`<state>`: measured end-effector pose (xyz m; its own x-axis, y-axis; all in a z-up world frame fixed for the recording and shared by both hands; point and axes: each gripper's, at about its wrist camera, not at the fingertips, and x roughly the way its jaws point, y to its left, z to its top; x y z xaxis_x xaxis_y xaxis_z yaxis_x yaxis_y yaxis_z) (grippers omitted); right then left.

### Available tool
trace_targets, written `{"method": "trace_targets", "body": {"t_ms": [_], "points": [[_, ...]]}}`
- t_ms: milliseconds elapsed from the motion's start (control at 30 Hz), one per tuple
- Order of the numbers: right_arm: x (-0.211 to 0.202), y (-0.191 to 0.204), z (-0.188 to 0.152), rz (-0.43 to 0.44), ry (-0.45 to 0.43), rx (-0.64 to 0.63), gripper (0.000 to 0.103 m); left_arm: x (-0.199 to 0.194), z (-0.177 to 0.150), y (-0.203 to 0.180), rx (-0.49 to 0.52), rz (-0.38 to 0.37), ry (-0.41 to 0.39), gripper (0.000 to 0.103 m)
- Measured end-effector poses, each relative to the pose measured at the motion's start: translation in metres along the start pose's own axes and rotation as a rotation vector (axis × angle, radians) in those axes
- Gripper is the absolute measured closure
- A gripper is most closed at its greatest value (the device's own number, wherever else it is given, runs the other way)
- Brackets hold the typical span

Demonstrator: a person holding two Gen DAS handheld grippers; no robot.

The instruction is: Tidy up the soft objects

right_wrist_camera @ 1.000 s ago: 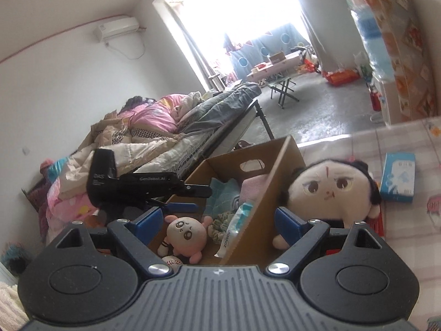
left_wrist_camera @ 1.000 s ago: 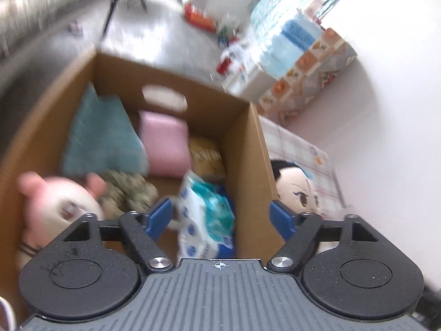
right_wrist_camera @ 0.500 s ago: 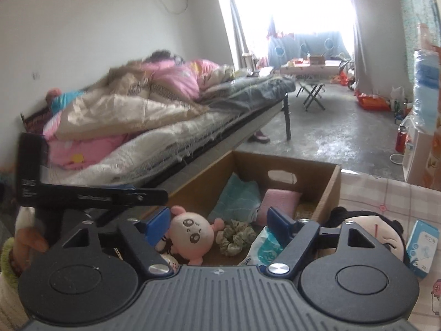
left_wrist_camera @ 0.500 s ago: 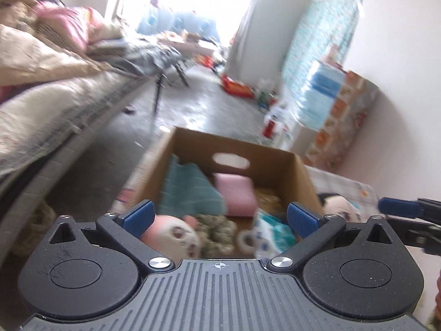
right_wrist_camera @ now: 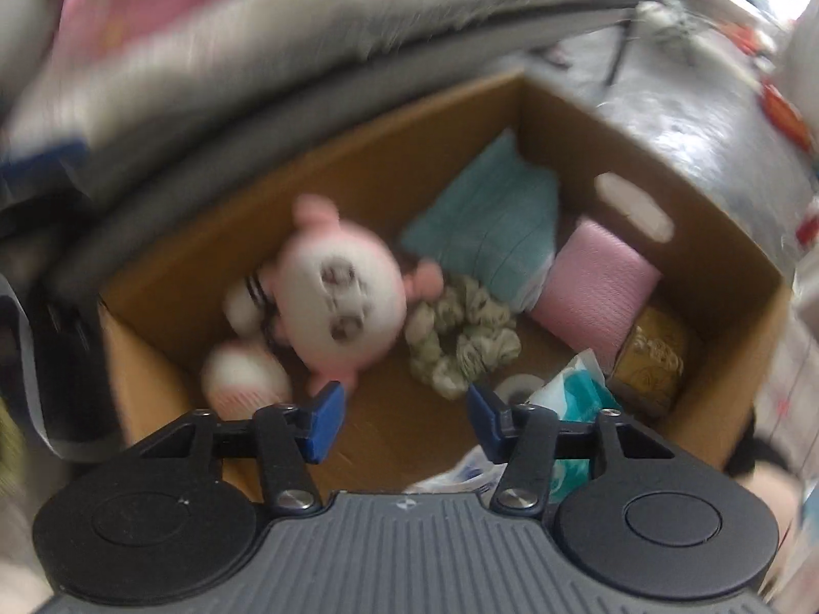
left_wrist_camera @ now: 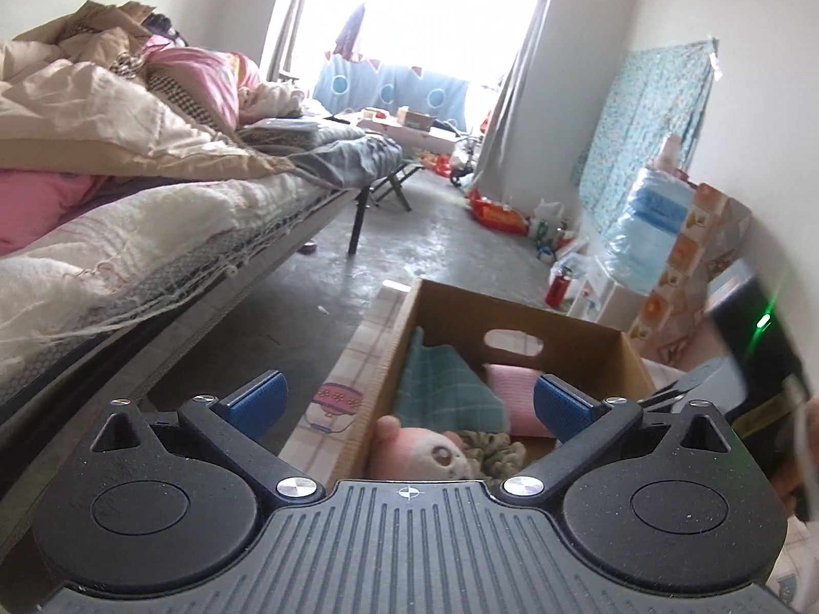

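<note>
A brown cardboard box (right_wrist_camera: 732, 266) holds soft things: a pink and white plush (right_wrist_camera: 338, 302), a teal cloth (right_wrist_camera: 491, 225), a pink pad (right_wrist_camera: 594, 286), a grey-green scrunchie (right_wrist_camera: 460, 337), a tissue pack (right_wrist_camera: 573, 394) and a golden pouch (right_wrist_camera: 655, 358). My right gripper (right_wrist_camera: 404, 422) is open and empty, just above the box's near part. My left gripper (left_wrist_camera: 407, 399) is open and empty, level with the box's (left_wrist_camera: 517, 317) near left side; the plush (left_wrist_camera: 425, 453), teal cloth (left_wrist_camera: 440, 391) and pink pad (left_wrist_camera: 512, 394) show between its fingers.
The box stands on a checked tablecloth (left_wrist_camera: 338, 394). A bed with piled quilts (left_wrist_camera: 128, 153) runs along the left. A water bottle on a patterned cabinet (left_wrist_camera: 665, 235) stands at the right wall. The right hand's gripper body (left_wrist_camera: 747, 358) is blurred at the right edge.
My right gripper has swung down over the open box and now looks into it, and its fingers stand closer together. My left gripper has drawn back and left of the box.
</note>
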<state>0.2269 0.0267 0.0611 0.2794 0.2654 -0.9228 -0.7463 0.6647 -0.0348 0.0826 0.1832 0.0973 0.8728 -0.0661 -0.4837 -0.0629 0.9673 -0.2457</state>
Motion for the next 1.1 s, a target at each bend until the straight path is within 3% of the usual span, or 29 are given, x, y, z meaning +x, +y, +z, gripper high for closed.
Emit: {"method": "trace_targets", "body": {"t_ms": [133,233,533,700,833,1100], "points": [[0.043,0.008,0.000,-0.112,0.160,-0.173,0.064,0.001,-0.003,0.015,-0.023,0.012,0.001,0.000],[0.061,0.008,-0.004,-0.149,0.233,-0.260,0.072,0.003,-0.004,0.019,-0.028,0.012,0.000,0.000],[0.100,0.008,0.001,-0.223,0.354,-0.353,0.074,0.013,-0.007,0.023,-0.049,-0.008,0.019,0.000],[0.100,-0.002,0.005,-0.191,0.345,-0.318,0.076,0.015,-0.007,0.028,-0.064,-0.010,0.016,0.000],[0.093,-0.012,0.000,-0.179,0.283,-0.312,0.087,0.017,-0.008,0.032,-0.085,-0.014,0.021,0.000],[0.090,-0.024,0.000,-0.185,0.219,-0.263,0.087,0.020,-0.011,0.033,-0.089,-0.019,0.040,0.000]]}}
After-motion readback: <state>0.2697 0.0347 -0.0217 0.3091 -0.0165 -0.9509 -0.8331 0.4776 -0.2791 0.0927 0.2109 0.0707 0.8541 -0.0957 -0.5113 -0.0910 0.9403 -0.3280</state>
